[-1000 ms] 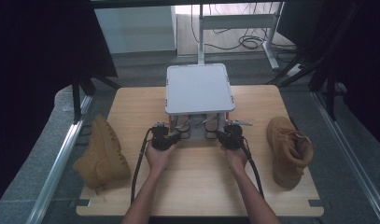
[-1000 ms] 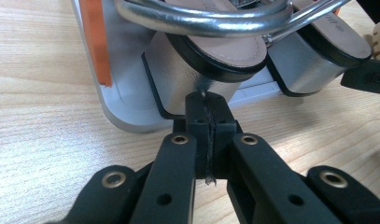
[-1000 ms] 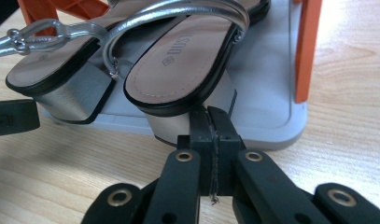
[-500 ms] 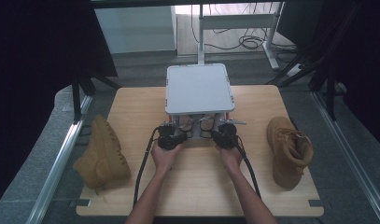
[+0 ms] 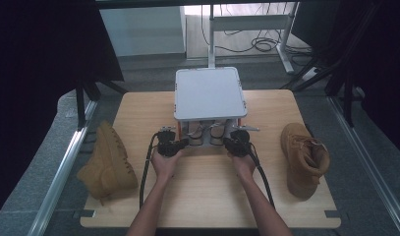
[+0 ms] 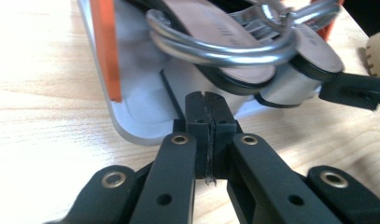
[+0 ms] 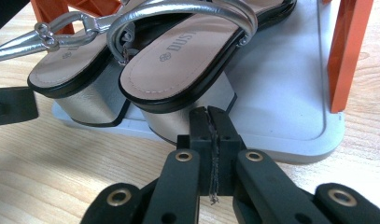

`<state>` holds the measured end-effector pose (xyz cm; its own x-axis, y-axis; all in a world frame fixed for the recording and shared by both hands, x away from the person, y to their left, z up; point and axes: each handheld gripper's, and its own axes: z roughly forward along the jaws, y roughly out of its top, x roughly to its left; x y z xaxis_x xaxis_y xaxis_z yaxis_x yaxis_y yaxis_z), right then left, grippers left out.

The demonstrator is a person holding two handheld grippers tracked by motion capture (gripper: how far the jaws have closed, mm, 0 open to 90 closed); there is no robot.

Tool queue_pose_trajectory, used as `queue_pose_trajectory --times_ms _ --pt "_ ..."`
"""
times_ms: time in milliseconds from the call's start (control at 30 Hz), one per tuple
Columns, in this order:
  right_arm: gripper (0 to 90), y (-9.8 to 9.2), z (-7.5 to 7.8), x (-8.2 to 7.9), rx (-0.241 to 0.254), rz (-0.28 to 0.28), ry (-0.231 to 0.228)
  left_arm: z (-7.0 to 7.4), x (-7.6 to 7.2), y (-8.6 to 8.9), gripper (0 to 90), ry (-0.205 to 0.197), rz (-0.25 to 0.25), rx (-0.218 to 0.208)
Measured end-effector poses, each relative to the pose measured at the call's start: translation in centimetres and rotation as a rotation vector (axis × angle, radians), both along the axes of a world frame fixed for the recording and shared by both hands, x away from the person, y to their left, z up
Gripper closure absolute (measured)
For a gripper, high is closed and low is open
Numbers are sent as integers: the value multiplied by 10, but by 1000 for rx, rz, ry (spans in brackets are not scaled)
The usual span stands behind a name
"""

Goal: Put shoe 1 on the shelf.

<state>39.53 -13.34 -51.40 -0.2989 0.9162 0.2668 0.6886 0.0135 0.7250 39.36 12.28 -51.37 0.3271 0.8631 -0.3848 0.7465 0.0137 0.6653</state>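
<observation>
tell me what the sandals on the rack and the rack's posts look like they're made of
Sandals: straps look like shiny metallic silver faux leather, with bright highlights; matte tan insole with a stitched edge and printed letters; block heels wrapped in brushed silver. Rack posts: flat orange, probably plastic or painted metal. Shelf: smooth pale grey, likely plastic.

From above, the flat grey top of the small two-tier rack (image 5: 210, 93) covers most of the pair of silver block-heeled sandals (image 5: 207, 133) on its lower shelf; only their heel ends show. In the right gripper view, the sandals' (image 7: 178, 60) toes run off the top edge. In the left gripper view, a tan boot (image 6: 378, 53) is cut off at the right edge.
</observation>
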Motion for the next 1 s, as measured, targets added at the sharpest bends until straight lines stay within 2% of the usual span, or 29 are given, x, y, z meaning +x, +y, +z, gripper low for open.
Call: queue_pose_trajectory --times_ms 267,567,767,900,1000 --pt "893 5 -1 1 -11 8 -8 -1 4 -18 893 2 -17 3" --pt "892 6 -2 0 -1 6 -9 0 2 -20 891 3 -16 -9" --pt "891 -2 3 -4 15 9 -28 9 -5 -12 887 -18 -34 5" --pt "891 -13 8 -15 27 17 -40 16 -15 -3 875 -27 -42 -8" --pt "887 -20 11 -25 30 32 -54 17 -25 2 864 -21 -52 9"
